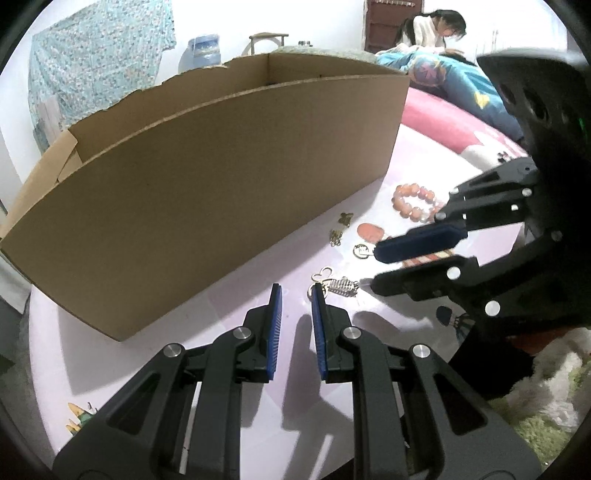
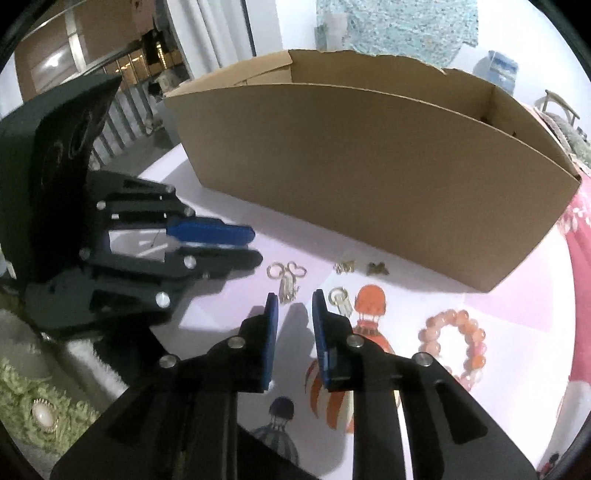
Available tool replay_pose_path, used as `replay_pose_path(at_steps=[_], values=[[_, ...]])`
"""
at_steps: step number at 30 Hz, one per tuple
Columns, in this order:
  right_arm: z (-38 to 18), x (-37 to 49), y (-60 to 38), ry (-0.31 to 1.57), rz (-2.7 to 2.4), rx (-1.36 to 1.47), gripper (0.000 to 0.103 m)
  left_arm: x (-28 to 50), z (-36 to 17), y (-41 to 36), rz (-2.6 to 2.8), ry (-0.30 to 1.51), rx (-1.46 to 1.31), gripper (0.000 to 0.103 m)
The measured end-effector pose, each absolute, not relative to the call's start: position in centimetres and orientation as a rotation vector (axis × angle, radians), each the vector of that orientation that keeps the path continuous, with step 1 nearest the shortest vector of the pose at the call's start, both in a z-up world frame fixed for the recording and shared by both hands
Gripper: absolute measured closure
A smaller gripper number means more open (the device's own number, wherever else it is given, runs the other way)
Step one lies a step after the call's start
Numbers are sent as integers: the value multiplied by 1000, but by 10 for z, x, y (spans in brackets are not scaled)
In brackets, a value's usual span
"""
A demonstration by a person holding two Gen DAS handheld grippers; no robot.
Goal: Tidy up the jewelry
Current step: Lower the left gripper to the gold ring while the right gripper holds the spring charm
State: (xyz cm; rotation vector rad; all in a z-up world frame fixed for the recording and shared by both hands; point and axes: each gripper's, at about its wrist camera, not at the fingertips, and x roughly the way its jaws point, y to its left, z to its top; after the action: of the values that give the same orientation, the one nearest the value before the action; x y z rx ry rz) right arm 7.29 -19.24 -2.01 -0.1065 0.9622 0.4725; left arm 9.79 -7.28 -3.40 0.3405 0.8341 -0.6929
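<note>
Your left gripper [image 1: 296,291] hangs over the pale cloth [image 1: 184,332] with its blue pads a narrow gap apart and nothing between them; its tips sit just short of a heart-shaped ring with a silver charm [image 1: 334,282]. Your right gripper [image 2: 294,299] also has its fingers only slightly parted and empty, tips above bare cloth between that heart ring piece and a small ring charm [image 2: 340,298] just to its right. The jewelry all lies loose on the cloth in front of the open cardboard box [image 2: 369,166]: two small bronze pieces [image 2: 377,268] close to the box wall, the ring charms nearer you, and a pink bead bracelet [image 2: 456,341] off to the right, well apart from the rest. From the left camera your right gripper comes in from the right, beside the bracelet. A person [image 1: 437,27] sits in the background.
</note>
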Motion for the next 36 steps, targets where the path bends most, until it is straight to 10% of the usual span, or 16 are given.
replay_pose_path(at_steps=[36], values=[[-36, 83, -197, 1006, 365, -21, 95, 99, -42, -91, -763, 865, 370, 88]])
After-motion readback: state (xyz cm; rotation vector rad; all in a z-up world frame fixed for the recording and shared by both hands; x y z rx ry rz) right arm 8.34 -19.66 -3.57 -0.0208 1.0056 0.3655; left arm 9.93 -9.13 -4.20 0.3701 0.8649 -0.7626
